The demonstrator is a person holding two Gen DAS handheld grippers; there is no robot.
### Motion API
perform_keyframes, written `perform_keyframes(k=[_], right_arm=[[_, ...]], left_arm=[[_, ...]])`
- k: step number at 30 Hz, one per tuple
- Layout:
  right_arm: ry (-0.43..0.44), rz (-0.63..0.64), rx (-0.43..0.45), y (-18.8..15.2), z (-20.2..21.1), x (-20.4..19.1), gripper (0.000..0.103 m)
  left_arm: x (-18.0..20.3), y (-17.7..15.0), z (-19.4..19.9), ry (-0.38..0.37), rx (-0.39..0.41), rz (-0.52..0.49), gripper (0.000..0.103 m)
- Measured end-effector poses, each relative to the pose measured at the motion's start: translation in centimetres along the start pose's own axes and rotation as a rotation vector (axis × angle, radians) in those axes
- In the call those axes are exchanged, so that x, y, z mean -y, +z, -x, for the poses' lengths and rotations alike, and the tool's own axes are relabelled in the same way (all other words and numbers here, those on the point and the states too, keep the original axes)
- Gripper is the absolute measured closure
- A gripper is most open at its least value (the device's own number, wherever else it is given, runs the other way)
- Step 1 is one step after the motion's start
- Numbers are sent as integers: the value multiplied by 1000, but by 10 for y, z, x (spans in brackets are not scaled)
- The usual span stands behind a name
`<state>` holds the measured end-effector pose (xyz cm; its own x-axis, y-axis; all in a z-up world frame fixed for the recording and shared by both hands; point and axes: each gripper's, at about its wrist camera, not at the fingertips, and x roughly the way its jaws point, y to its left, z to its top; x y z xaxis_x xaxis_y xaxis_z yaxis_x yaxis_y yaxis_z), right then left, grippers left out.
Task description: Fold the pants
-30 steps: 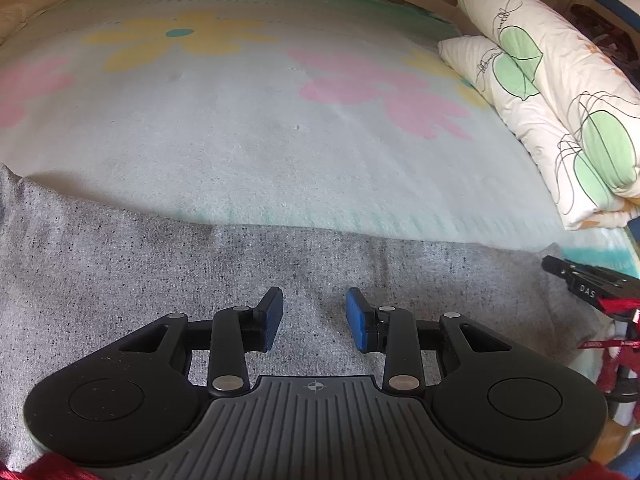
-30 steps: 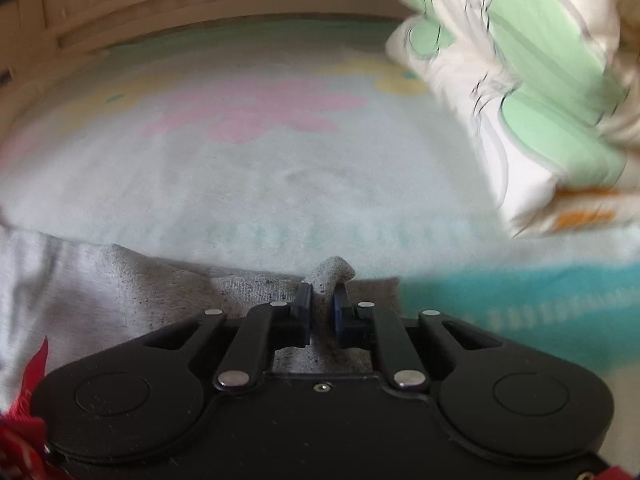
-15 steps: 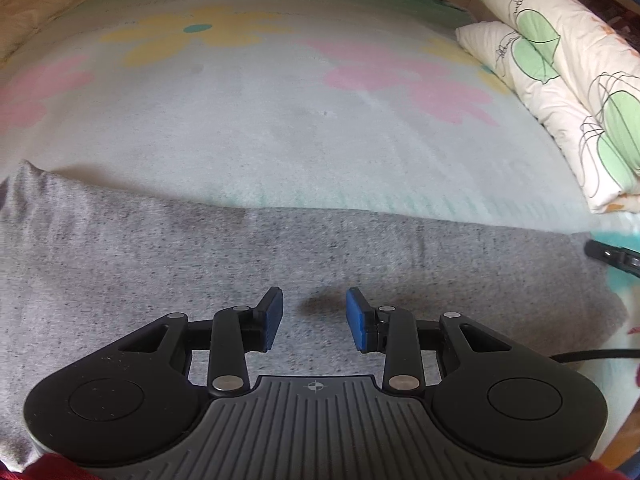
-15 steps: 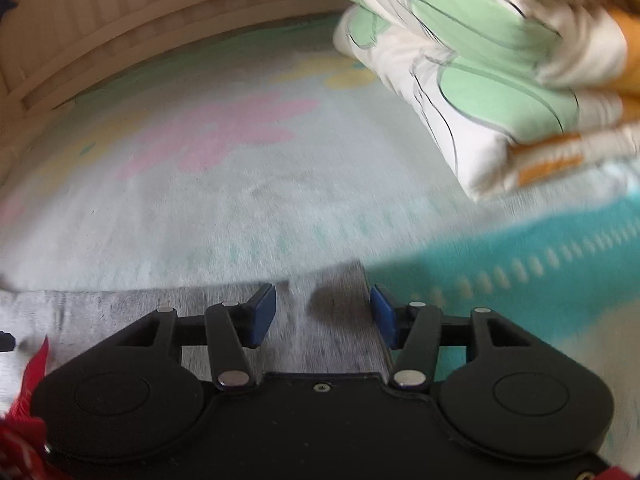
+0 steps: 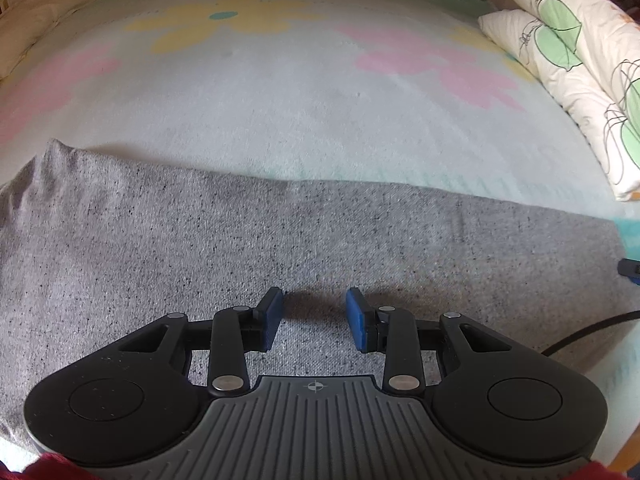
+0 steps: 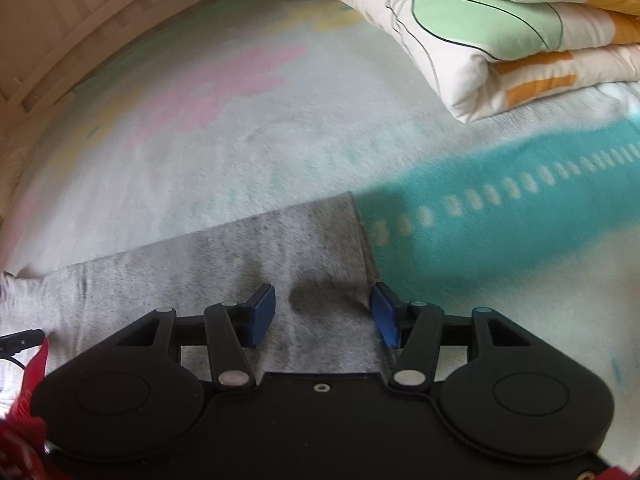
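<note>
A bed [image 5: 304, 120] filled both views, covered by a pale blanket printed with pink and yellow flowers and a teal band [image 6: 520, 184] at the right; folded pillows [image 5: 568, 64] with green leaf prints lay at the far right. The grey pants [image 5: 280, 248] lay flat across the near part of the bed, one long edge running left to right, their right end [image 6: 344, 240] stopping just beside the teal band. The left tongs [image 5: 315, 318] hovered over the middle of the pants with their blue pads apart and nothing between them. The right tongs [image 6: 324, 316] had just been opening and stood wide over the right end of the cloth, seemingly clear of it, though that view was blurred. A black cable [image 5: 580, 332] crossed the near right corner
</note>
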<state>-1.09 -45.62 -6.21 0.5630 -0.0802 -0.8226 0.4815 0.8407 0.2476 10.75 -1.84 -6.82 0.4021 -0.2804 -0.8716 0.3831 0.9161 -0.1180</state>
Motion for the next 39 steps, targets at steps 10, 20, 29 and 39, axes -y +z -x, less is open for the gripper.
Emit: perform_keyframes(k=[10,20,29,39], right_arm=[[95,-100,-34,0,-10,20,35],[302,-348,-73,-3,-25,49,72],[405,-182,82,16,24,-13,75],[604,-161,195,31,61,-58,75]], left_arm=[[7,5,-12,1,-10,29,64],[16,7,-16,14,-7,18,54],[36,18,-3,-36,19,40,64],[93,-11,-16,-48,-30,-159,64]])
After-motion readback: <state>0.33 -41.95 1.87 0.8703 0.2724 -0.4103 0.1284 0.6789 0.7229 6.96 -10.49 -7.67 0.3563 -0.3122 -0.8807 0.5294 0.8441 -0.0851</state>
